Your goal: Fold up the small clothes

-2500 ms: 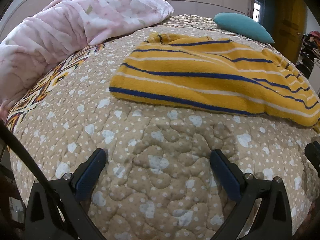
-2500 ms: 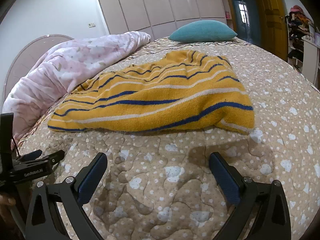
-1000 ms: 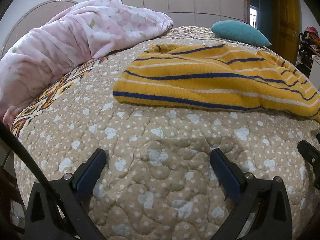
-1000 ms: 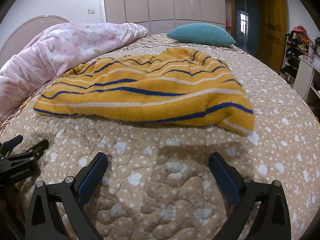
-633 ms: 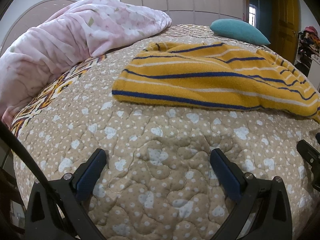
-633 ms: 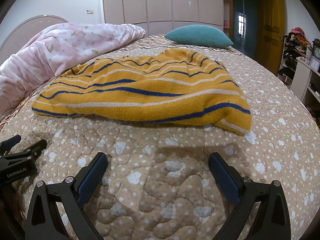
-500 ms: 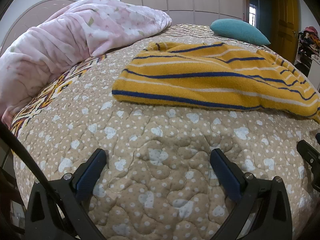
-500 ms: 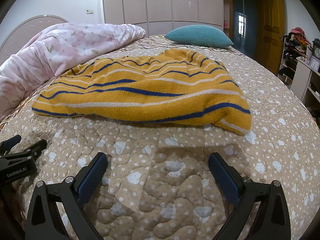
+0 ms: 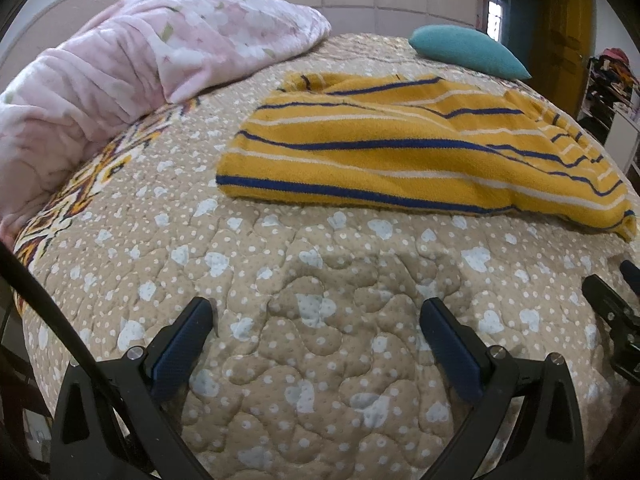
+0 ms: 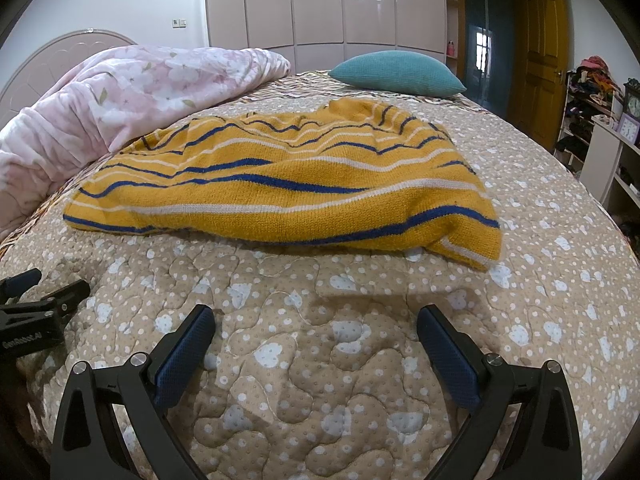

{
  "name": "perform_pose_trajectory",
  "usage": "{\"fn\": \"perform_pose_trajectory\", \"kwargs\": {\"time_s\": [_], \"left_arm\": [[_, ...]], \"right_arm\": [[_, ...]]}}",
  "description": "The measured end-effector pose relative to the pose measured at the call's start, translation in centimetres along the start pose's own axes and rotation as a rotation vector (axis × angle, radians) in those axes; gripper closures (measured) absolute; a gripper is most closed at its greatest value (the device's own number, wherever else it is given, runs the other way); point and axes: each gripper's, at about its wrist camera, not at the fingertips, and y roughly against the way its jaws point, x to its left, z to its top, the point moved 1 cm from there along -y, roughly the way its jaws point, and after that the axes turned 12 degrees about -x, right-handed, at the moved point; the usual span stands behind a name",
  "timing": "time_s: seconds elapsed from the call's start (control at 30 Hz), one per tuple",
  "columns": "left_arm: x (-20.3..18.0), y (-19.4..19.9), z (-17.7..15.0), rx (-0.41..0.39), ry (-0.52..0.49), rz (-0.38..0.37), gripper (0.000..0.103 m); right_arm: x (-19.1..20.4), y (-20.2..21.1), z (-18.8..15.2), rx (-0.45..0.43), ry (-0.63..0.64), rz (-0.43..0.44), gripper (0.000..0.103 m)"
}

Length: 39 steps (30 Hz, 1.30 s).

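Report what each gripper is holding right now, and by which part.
Nothing is held. The left gripper and right gripper both have jaws open over bare quilt, short of the striped sweater.

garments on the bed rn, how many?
1: a yellow striped sweater lying mid-bed on the quilt, ahead of both open grippers. Any others under the pink duvet would be hidden.

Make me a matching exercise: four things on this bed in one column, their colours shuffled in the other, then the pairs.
Things:
1. sweater
2. pillow
3. duvet
4. quilt

Colours:
A. tan with pale dots and hearts
B. teal
C. yellow with blue and white stripes
D. pink floral

Pairs: 1-C, 2-B, 3-D, 4-A
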Motion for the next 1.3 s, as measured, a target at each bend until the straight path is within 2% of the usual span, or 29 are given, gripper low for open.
{"fn": "perform_pose_trajectory", "kwargs": {"time_s": [0.07,0.2,0.3,0.43,0.6,0.63,0.67,0.7,0.73,0.87,0.9,0.93,1.0,1.07,1.17,1.23,1.3], "left_arm": [[0.4,0.1,0.6,0.044,0.004,-0.052,0.001],[2.8,0.3,3.0,0.061,0.105,-0.206,0.033],[4.5,-1.0,4.9,0.092,0.152,-0.224,0.041],[6.2,-3.5,7.2,0.082,0.196,-0.190,0.042],[7.9,-7.8,8.9,0.123,0.324,-0.253,0.039],[8.2,-8.5,8.9,0.135,0.344,-0.272,0.044],[8.3,-9.0,8.9,0.144,0.354,-0.289,0.057],[8.3,-9.4,9.0,0.153,0.354,-0.299,0.086],[8.5,-9.4,9.1,0.162,0.365,-0.317,0.093],[9.1,-7.4,9.4,0.108,0.341,-0.280,0.096],[9.1,-7.2,9.3,0.105,0.331,-0.279,0.096],[9.0,-7.1,9.1,0.101,0.314,-0.274,0.096],[8.7,-7.1,8.6,0.084,0.300,-0.262,0.096],[8.7,-7.4,8.1,0.064,0.311,-0.253,0.096],[8.9,-7.7,7.3,0.041,0.347,-0.259,0.096],[9.3,-7.9,7.1,0.036,0.368,-0.276,0.095],[9.8,-8.2,6.7,0.032,0.404,-0.303,0.093]], "right_arm": [[0.0,0.0,0.0,0.002,0.001,0.000,0.001],[0.0,0.1,-0.1,0.001,0.001,-0.002,0.001],[0.0,0.1,-0.1,0.000,0.001,-0.001,0.001],[-0.2,0.2,-0.1,-0.004,-0.001,0.000,0.001],[-0.1,0.2,-0.1,-0.005,-0.001,-0.001,0.001],[-0.1,0.2,-0.1,-0.005,0.000,-0.002,0.001],[-0.2,0.2,-0.1,-0.005,0.002,-0.003,0.001],[-0.1,0.2,-0.1,-0.004,0.002,-0.003,0.001],[-0.2,0.2,0.0,-0.003,0.003,-0.001,0.001],[0.0,0.1,0.6,0.047,0.027,-0.013,0.001],[0.5,0.4,1.5,0.064,0.048,-0.023,0.007],[1.0,1.0,2.4,0.044,0.059,-0.006,0.011],[2.8,2.2,5.0,-0.014,0.096,0.072,0.011],[4.9,2.2,7.4,-0.028,0.150,0.141,0.012],[8.5,0.0,11.2,-0.009,0.213,0.242,0.026],[10.9,-3.4,13.2,0.052,0.239,0.282,0.046],[13.1,-6.9,14.3,0.111,0.265,0.280,0.050]]}}
